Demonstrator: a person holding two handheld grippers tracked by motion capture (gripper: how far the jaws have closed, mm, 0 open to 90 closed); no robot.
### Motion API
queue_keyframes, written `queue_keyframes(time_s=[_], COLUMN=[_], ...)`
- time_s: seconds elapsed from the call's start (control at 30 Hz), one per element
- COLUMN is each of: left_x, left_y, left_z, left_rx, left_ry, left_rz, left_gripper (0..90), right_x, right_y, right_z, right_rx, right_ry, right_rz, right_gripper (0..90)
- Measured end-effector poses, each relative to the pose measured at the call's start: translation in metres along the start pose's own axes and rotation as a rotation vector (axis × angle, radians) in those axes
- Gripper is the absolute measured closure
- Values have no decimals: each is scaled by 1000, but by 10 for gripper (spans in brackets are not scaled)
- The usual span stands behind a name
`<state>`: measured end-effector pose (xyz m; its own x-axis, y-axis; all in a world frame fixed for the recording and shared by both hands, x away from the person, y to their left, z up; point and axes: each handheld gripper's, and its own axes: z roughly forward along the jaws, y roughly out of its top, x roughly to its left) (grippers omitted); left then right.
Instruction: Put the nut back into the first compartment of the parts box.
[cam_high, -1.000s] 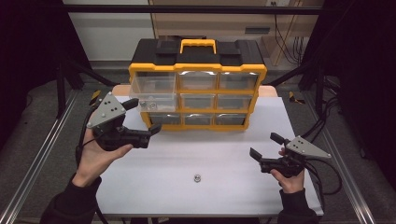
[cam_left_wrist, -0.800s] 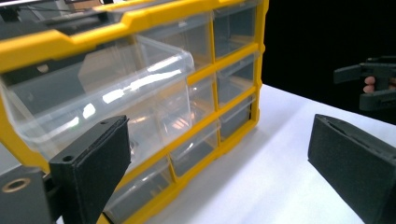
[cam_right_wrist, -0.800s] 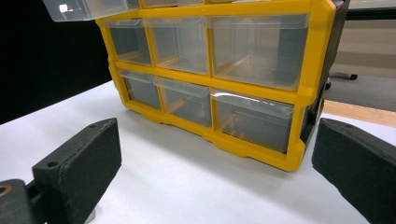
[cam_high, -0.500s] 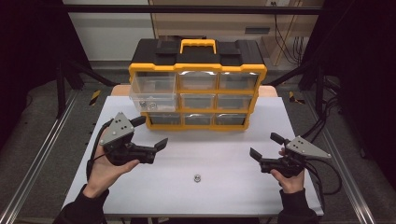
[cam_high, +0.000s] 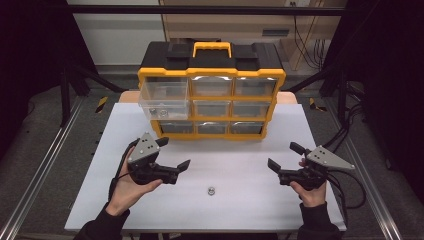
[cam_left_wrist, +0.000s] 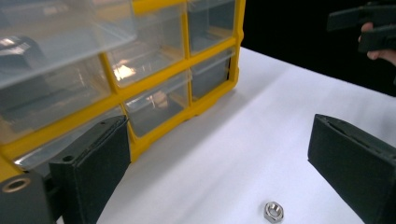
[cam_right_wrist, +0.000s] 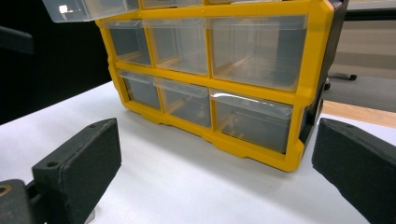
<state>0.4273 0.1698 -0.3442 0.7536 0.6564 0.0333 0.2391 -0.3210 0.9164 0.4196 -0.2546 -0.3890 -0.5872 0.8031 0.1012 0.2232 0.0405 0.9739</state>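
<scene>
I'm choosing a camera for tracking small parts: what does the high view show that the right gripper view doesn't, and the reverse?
High view alone: the hex nut on the white table, the left gripper, open, and small parts inside the pulled-out top-left drawer. Right gripper view alone: the right gripper jaws close up, spread wide, and the organizer's lower drawers seen from low down. Both: the yellow organizer and that open drawer.

From above our side of the table (cam_high: 250, 150) we look forward and down on the yellow organizer (cam_high: 211, 90). The left gripper view sits low over the table, facing along its jaws across the organizer's lower drawers, close in. The right gripper view, also low, faces the organizer's front from nearby. All three views share the organizer and the white table.
</scene>
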Motion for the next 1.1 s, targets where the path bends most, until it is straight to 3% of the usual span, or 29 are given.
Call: queue_keyframes(time_s=[1.1], left_x=[-30], left_y=[-37], left_z=[66], left_rx=[187], left_ry=[-58], left_rz=[43], left_gripper=[54], right_x=[0], right_y=[0], right_z=[-1], right_rx=[-1], right_ry=[-3], right_rz=[-1], right_gripper=[17])
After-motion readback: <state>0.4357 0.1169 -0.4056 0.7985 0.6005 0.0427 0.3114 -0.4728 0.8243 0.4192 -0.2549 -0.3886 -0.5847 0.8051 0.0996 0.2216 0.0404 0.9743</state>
